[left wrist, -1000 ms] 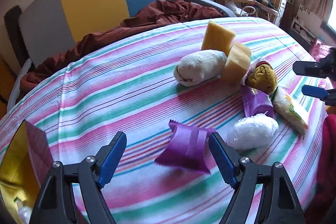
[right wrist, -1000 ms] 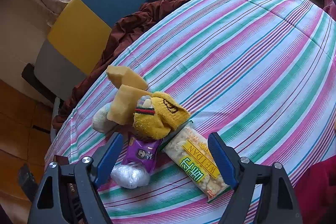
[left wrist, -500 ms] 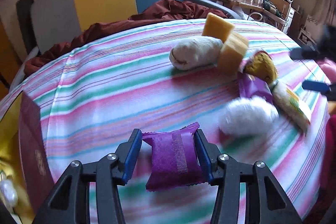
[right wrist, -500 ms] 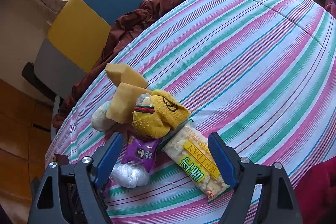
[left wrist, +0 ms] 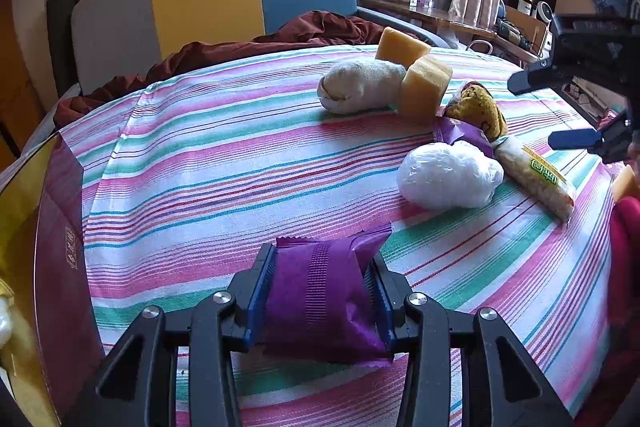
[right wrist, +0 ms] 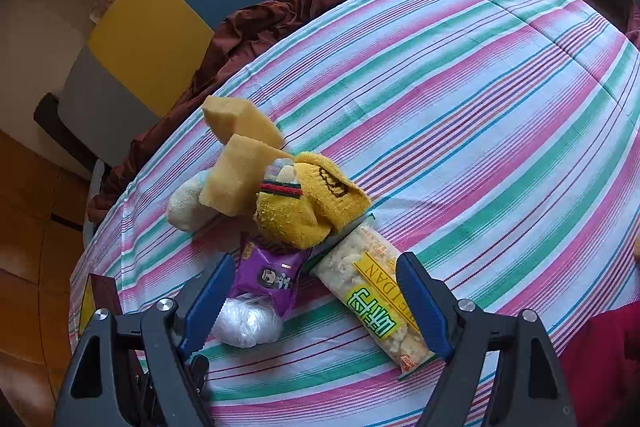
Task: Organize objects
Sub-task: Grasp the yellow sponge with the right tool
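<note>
My left gripper [left wrist: 320,297] has just been closing and now pinches the purple packet [left wrist: 320,301] near me on the bed; right gripper [right wrist: 314,301] hangs wide (idle). Next: lift toward the box [left wrist: 60,267] at left.

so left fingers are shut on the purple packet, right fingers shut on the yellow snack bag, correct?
Half right. The left gripper has just been closing and its fingers press the purple packet. The right gripper is open: in the right wrist view its fingers stand wide apart, clear of the yellow snack bag.
</note>
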Available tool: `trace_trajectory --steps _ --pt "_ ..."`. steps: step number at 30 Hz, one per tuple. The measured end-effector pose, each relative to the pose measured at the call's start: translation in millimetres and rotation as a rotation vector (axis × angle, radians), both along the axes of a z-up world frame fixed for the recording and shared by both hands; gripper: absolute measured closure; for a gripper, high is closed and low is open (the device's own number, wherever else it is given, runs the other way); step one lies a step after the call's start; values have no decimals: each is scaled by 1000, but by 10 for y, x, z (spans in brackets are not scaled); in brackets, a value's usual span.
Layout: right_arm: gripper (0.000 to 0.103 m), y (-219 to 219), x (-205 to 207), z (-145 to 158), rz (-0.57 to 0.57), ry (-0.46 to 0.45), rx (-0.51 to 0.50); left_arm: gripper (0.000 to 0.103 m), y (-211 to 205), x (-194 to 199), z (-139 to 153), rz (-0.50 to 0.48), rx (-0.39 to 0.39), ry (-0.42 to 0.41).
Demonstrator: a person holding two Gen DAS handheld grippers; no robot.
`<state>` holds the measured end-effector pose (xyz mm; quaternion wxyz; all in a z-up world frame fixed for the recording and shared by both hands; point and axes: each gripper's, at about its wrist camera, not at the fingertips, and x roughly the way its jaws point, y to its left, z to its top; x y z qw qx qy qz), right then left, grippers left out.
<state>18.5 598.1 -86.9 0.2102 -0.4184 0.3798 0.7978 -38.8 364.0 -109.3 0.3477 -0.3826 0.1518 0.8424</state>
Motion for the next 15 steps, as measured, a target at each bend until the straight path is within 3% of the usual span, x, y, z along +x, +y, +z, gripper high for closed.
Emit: trace_trajectory --steps 8,11,15 --pt "19 36 -884 340 184 -54 261 59 -40 -15 -1 0 31 -11" --pt "19 68 -1291 288 248 -122 356 59 -51 -15 -1 -1 41 -14" --pt "19 82 -1671 121 287 -199 407 59 -63 -18 -9 -1 52 -18"
